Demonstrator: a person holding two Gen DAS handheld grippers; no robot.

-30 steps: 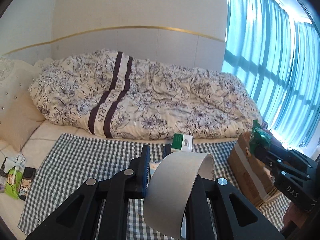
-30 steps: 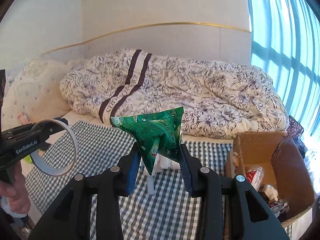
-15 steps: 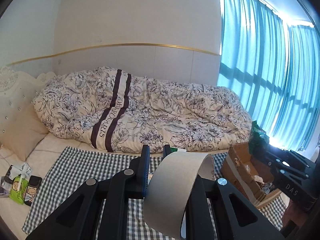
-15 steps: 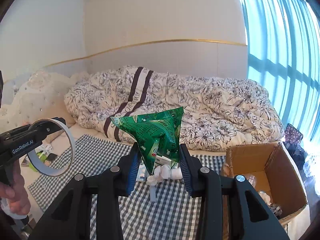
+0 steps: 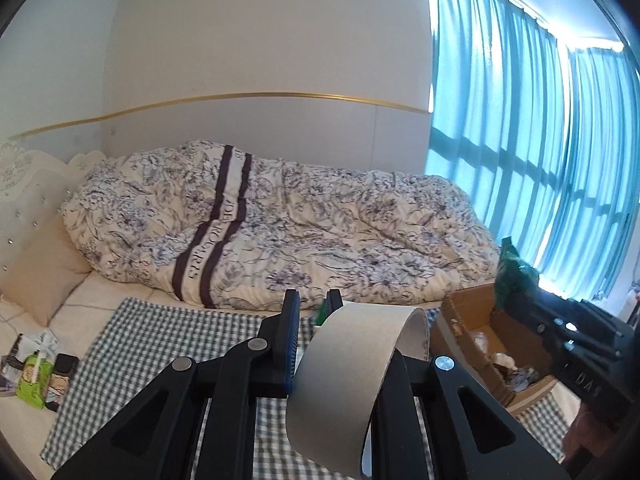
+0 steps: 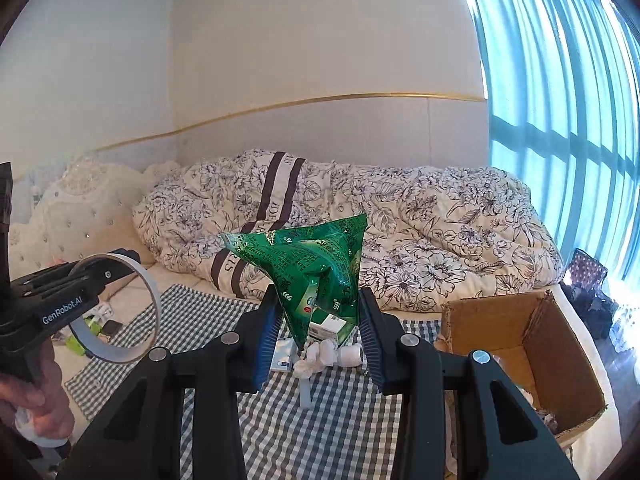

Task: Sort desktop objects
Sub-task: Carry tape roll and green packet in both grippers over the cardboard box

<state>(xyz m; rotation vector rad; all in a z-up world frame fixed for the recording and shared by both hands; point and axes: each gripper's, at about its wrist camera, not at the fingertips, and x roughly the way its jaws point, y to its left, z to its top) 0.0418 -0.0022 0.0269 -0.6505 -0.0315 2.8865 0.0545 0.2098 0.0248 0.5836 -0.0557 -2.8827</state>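
Left gripper, matte black plastic with ribbed blue pads, is pinched down to a sliver on the wall of a wide tape roll: a stiff ring, smooth grey-beige outside, paler inner edge, held up in the air with its band looping back toward the lens. From the right wrist view the same roll reads as a thin hoop in that gripper, with a hand wrapped round the handle at lower left. Right gripper has its jaws partly apart, clamped on a glossy green foil pouch, crinkled, puffed into a rough triangle, white print on it; the pouch sits raised above the cloth, its lower tip between the blue pads. Below it a black-and-white gingham cloth is spread flat over the bed. On the cloth just beyond the fingers: a small green-and-white carton, a crumpled white wad, a short white tube or roll, cannot tell which. Open corrugated cardboard box stands to the right on the cloth edge, flaps up, with scraps inside too blurred to name. Behind lies a rumpled floral quilt with dark stripes, and a tufted cream headboard at left. Teal pleated curtains hang at right, backlit.
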